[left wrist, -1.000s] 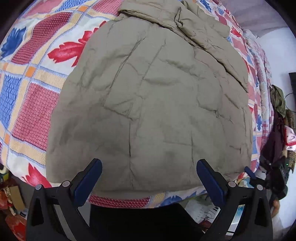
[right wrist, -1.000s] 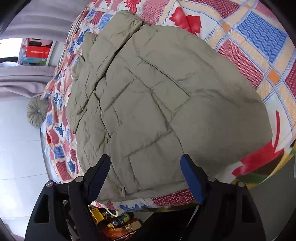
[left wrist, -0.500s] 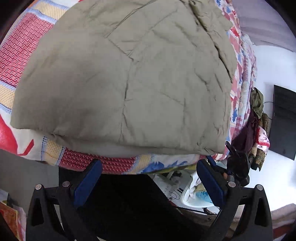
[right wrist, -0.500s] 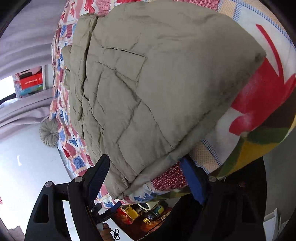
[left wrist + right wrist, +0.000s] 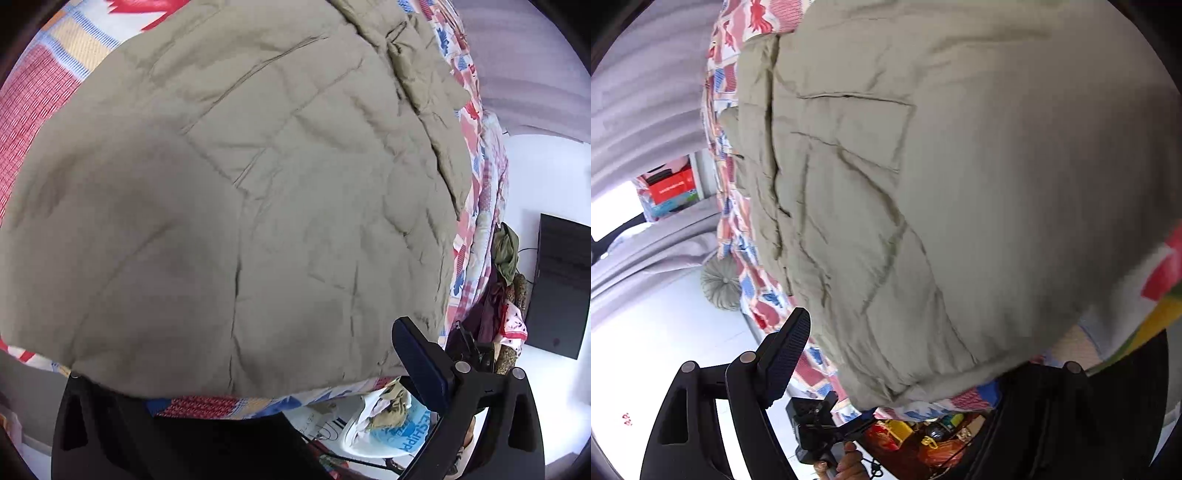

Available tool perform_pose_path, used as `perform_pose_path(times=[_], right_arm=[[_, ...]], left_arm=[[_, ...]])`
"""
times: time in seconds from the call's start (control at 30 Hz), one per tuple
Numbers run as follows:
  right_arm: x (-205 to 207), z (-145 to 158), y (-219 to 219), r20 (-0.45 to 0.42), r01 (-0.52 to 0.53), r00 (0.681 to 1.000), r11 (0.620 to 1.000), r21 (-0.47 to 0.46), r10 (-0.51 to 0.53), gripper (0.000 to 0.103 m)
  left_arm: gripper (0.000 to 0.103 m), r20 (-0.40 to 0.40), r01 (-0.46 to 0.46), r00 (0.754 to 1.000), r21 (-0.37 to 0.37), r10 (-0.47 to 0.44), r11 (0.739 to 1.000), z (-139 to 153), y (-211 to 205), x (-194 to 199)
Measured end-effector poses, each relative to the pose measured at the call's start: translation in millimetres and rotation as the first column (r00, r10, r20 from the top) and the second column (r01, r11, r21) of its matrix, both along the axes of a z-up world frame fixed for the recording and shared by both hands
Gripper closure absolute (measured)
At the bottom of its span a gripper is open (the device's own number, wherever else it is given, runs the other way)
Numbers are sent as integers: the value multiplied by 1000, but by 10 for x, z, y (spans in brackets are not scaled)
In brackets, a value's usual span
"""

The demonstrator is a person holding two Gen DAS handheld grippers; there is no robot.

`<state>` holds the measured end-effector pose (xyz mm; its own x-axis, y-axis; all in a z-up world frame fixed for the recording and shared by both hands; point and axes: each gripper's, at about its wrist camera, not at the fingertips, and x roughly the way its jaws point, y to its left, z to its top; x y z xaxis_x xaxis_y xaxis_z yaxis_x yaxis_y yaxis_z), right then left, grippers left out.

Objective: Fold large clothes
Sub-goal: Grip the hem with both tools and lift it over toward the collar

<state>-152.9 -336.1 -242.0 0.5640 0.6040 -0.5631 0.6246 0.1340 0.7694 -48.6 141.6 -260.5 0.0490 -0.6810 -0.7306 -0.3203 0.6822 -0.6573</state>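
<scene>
Left wrist view: filled by a khaki quilted padded jacket (image 5: 258,206) spread flat over a patchwork bedcover of red, blue and cream squares (image 5: 40,92), near hem lying along the bed's near edge. Left gripper (image 5: 243,373) low at that hem, only the right blue-padded finger (image 5: 419,354) clear, just off the jacket's right corner; left finger buried beneath the overhanging hem, so jaws wide apart but actual pinch impossible to judge. Far right, a dim heap of clothes (image 5: 504,288) and a dark flat panel (image 5: 561,288), partly cut off. Right wrist view: same jacket (image 5: 942,184) blurred and very close, its near corner bulging over the bedcover (image 5: 964,400). Right gripper (image 5: 923,354) spread wide, left finger (image 5: 786,350) free in the air beside the hem, right finger lost under the cloth. Below, a hand (image 5: 849,463) holding the other black tool, cropped by the frame edge.
</scene>
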Motion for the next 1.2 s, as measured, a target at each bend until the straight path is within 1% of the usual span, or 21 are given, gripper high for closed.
perform_pose_path(times=[0.1, 0.13, 0.17, 0.2, 0.23, 0.27, 0.37, 0.47, 0.53, 0.6, 0.7, 0.73, 0.77, 0.8, 0.83, 0.87, 0.93, 0.97, 1.03, 1.07, 1.2], right_arm=[[91, -1, 20, -1, -17, 1000, 1000, 20, 17, 22], [120, -9, 25, -15, -18, 1000, 1000, 20, 18, 29], [136, -10, 21, -29, -18, 999, 1000, 20, 19, 55], [128, -26, 4, -46, -18, 999, 1000, 21, 19, 72], [133, -34, 0, -46, -9, 999, 999, 35, 10, 89], [138, -33, -7, -27, 5, 1000, 999, 53, -3, 90], [180, 28, 1, 16, -1, 1000, 998, 66, 0, 91], [216, 50, -2, 37, 10, 999, 995, 99, -14, 91], [242, 66, -6, 51, 14, 999, 993, 115, -20, 91], [292, 107, -1, 69, 5, 997, 992, 122, -14, 91], [346, 152, -7, 84, -19, 996, 993, 116, 9, 91], [351, 157, -10, 85, -25, 996, 993, 113, 16, 91], [364, 163, -17, 83, -29, 996, 994, 110, 20, 91], [371, 167, -22, 81, -32, 996, 994, 108, 23, 91], [377, 168, -34, 80, -35, 996, 994, 105, 27, 91], [388, 173, -40, 79, -39, 996, 994, 102, 31, 91], [405, 195, -53, 81, -49, 996, 995, 92, 42, 91], [426, 218, -57, 81, -58, 995, 995, 79, 51, 91], [497, 313, -68, 92, -80, 993, 996, 34, 77, 91], [524, 367, -85, 101, -91, 991, 996, 10, 89, 91], [782, 659, -142, 150, -147, 975, 983, -112, 163, 91]], left_arm=[[1, -10, 8, 1000, 16, -8, 1000, 0, -5, 22], [1, -17, 11, 1000, 18, -11, 1000, 2, 4, 10], [1, -22, 15, 1000, 19, -14, 1000, 14, 30, -18], [1, -27, 19, 999, 18, -19, 1000, 27, 34, -43], [1, -32, 25, 999, 14, -24, 1000, 46, 62, -69], [1, -36, 29, 999, 10, -29, 1000, 58, 85, -103], [1, -65, 41, 997, -17, -42, 999, 53, 185, -220], [1, -120, 40, 992, -47, -46, 998, -43, 252, -348], [1, -156, 21, 987, -70, -32, 997, -144, 257, -394], [1, -148, 0, 989, -74, -11, 997, -190, 232, -368], [2, -80, -48, 996, -97, 40, 994, -149, 158, -226], [10, -60, -62, 997, -100, 56, 993, -124, 137, -174], [24, -45, -66, 997, -104, 61, 992, -105, 103, -114], [35, -38, -63, 998, -110, 60, 992, -99, 82, -72], [61, -34, -62, 998, -123, 58, 991, -98, 61, -30], [80, -34, -63, 998, -135, 59, 989, -94, 47, 21], [81, -8, -68, 998, -125, 67, 990, -10, 56, 100], [81, 21, -67, 997, -120, 70, 990, 81, 63, 151], [87, 87, -61, 994, -118, 71, 991, 294, 88, 282], [87, 116, -59, 991, -116, 72, 992, 387, 126, 357], [87, 272, -32, 961, -74, 51, 997, 872, 81, 803]])
